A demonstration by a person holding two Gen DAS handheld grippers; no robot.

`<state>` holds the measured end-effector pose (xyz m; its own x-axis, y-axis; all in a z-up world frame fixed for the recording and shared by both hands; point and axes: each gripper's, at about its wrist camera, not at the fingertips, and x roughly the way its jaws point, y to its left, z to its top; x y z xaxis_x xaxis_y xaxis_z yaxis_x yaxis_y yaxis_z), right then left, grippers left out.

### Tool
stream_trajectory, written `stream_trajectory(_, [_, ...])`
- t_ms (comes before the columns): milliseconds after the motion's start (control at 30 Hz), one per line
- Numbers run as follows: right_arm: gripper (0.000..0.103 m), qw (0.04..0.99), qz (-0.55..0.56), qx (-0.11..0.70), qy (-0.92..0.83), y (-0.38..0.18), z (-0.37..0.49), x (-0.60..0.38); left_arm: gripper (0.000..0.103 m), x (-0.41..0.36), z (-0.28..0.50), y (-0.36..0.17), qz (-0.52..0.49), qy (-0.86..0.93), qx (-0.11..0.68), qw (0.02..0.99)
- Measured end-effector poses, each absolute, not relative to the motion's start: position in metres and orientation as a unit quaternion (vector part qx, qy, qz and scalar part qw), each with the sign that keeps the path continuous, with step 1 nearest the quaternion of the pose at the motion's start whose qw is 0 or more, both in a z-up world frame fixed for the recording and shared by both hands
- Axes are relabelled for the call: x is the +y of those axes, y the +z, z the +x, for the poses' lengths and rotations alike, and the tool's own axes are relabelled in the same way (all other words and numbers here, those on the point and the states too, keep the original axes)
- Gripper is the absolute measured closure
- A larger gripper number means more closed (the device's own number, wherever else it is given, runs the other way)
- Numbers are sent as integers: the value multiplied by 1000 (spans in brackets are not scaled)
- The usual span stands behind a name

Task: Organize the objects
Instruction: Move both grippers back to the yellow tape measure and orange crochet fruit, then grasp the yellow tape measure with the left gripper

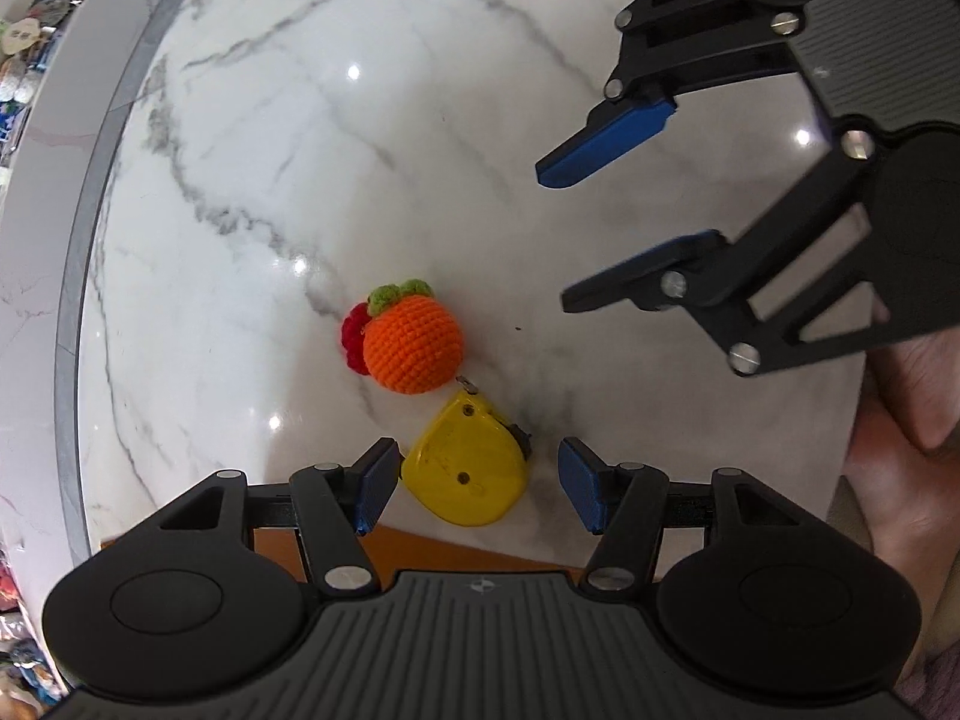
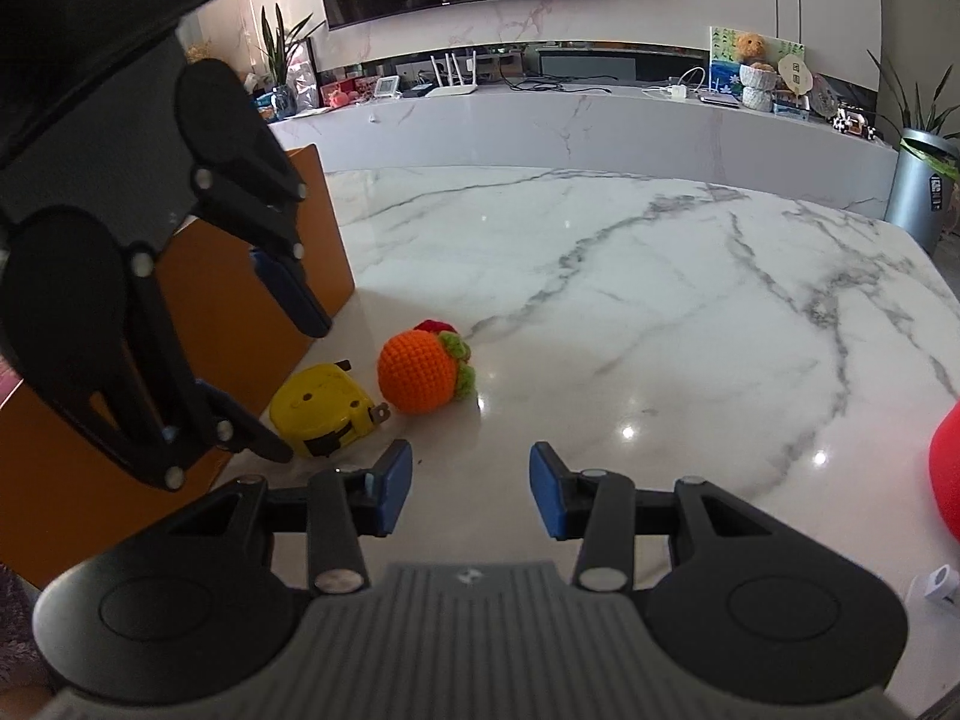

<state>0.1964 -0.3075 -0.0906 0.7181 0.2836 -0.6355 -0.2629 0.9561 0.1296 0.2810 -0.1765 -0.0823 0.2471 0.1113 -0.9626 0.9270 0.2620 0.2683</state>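
Observation:
A yellow tape measure point(image 1: 468, 474) lies flat on the white marble table point(image 1: 336, 138), close to an orange crocheted ball point(image 1: 413, 345) with green leaves and a red bit behind it. My left gripper point(image 1: 480, 489) points down over the tape measure, open, with the case between its blue pads and a gap on the right side. In the right wrist view the left gripper point(image 2: 300, 390) hangs over the tape measure point(image 2: 321, 411), and the ball point(image 2: 420, 372) sits just beyond. My right gripper point(image 2: 471, 489) is open and empty, a little short of both objects; the left wrist view shows the right gripper point(image 1: 555, 237) at the upper right.
An orange box point(image 2: 252, 306) stands at the table's left, right behind the tape measure. A red rounded thing point(image 2: 948, 468) and a small white item point(image 2: 939, 591) sit at the right edge. A long counter point(image 2: 600, 120) with clutter runs behind the table.

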Motion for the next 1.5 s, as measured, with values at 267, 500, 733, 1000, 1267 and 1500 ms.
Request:
stream_trajectory(267, [57, 927, 17, 341, 157, -93, 197, -310, 34, -186, 298, -100, 492, -297, 569, 588])
stream_trajectory(500, [57, 929, 13, 332, 161, -91, 194, -308, 31, -182, 319, -101, 379, -220, 646, 625])
stream_trajectory(733, [56, 931, 6, 329, 162, -90, 191, -306, 24, -167, 329, -107, 333, -160, 674, 639])
stream_trajectory(1000, [50, 930, 14, 334, 151, -94, 194, -311, 37, -158, 323, -104, 299, -172, 669, 658])
stream_trajectory(1267, [50, 931, 32, 332, 150, -94, 197, -316, 38, -155, 306, -98, 299, -205, 646, 672])
stream_trajectory(1500, [50, 932, 33, 328, 151, -85, 210, -313, 38, -144, 310, -77, 284, -204, 629, 694])
